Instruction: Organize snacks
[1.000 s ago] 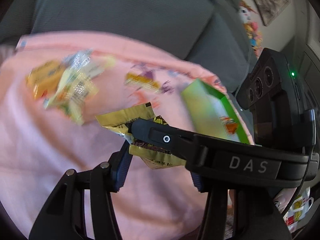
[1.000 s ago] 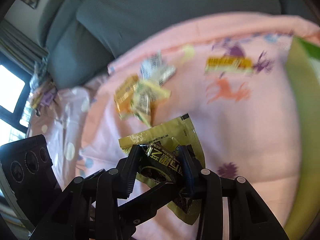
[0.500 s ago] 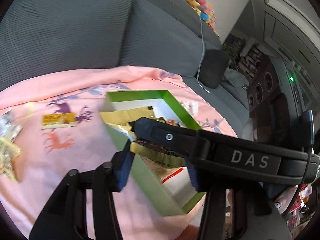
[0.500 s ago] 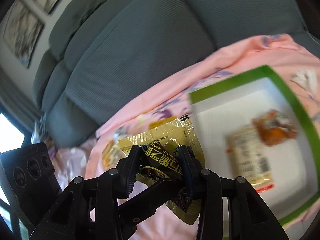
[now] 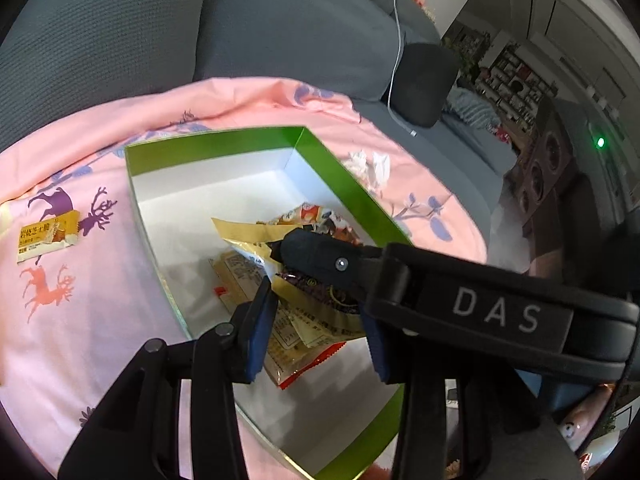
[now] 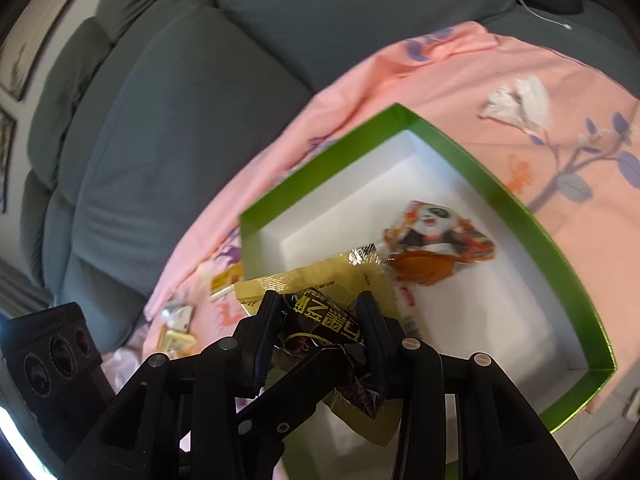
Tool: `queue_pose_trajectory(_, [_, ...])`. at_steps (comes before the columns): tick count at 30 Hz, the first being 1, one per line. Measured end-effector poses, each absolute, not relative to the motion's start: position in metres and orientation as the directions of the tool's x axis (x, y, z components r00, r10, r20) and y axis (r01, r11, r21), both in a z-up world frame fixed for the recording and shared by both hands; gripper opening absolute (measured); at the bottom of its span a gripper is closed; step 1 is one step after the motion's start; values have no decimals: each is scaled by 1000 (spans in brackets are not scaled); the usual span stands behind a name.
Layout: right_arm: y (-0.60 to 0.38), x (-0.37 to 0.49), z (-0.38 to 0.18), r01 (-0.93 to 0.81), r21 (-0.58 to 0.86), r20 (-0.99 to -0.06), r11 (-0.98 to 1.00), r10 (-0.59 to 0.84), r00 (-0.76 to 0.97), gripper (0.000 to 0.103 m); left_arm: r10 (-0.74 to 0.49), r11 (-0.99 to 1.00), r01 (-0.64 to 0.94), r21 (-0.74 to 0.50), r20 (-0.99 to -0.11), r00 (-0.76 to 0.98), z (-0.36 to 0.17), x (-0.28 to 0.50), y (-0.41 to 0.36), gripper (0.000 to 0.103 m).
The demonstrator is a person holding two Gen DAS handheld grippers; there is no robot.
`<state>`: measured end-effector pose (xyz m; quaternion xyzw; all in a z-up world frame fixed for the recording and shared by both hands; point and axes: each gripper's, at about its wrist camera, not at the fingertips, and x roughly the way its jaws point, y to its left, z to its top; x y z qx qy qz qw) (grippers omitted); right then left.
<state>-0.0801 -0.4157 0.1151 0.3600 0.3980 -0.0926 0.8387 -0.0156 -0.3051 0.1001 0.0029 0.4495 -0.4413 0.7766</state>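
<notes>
A green box (image 5: 344,184) with a white inside lies on the pink cloth; it also shows in the right wrist view (image 6: 496,192). My right gripper (image 6: 320,312) is shut on a gold and black snack packet (image 6: 332,280) and holds it over the box. In the left wrist view the right gripper's finger (image 5: 316,252) crosses in front, with the gold packet (image 5: 248,236) in it. My left gripper (image 5: 316,320) is open around that spot and holds nothing. A panda-print packet (image 6: 432,236) and a beige packet (image 5: 240,280) lie in the box.
A yellow snack bar (image 5: 46,236) lies on the pink cloth (image 5: 80,320) left of the box. Several small packets (image 6: 176,328) lie further left on the cloth. Grey sofa cushions (image 5: 120,32) rise behind. A white cable (image 5: 396,60) hangs over the sofa.
Both grippers swung right from the snack pile on the cloth to above the green box. The right gripper kept the gold packet throughout.
</notes>
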Motion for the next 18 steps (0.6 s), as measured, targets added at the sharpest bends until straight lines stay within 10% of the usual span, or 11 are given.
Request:
queue_pose_trajectory(6, [-421,-89,122,460,519,-712,720,66,699,52,-662,620,699,-357,-716,221,101,-25,-301,48])
queue_pose_trajectory(12, [-411,-94,139,402,535,-650,743,57,758,77,-637,700,639,-319,-683,357,120,-24,-251,89])
queue_pose_trajectory(18, [-382,-79,151,309,528,-621,791,111,776,85,-520,831,480,-282,-701,488,124,-12,-171,90])
